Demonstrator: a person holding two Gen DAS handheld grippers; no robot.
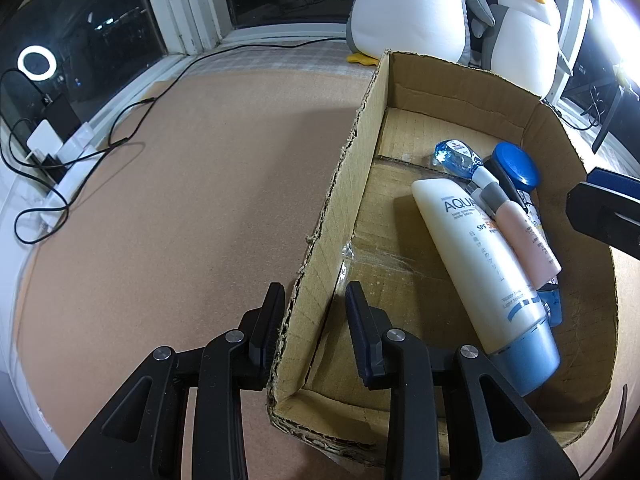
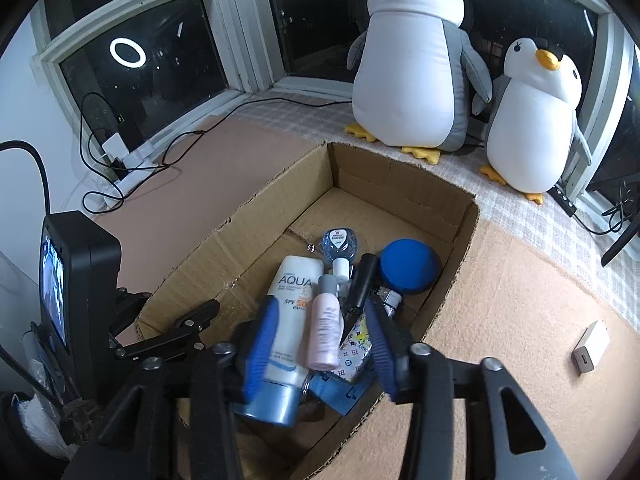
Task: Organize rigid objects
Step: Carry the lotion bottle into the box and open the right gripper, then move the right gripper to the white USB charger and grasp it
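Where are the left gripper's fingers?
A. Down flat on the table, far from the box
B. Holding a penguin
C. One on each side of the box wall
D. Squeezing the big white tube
C. In the left wrist view, the left gripper has its fingers on either side of the cardboard box wall, open, not clamped on it.

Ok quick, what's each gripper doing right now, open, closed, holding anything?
Left gripper: open, straddling the cardboard box wall, not clamped.
Right gripper: open, empty, above the box.
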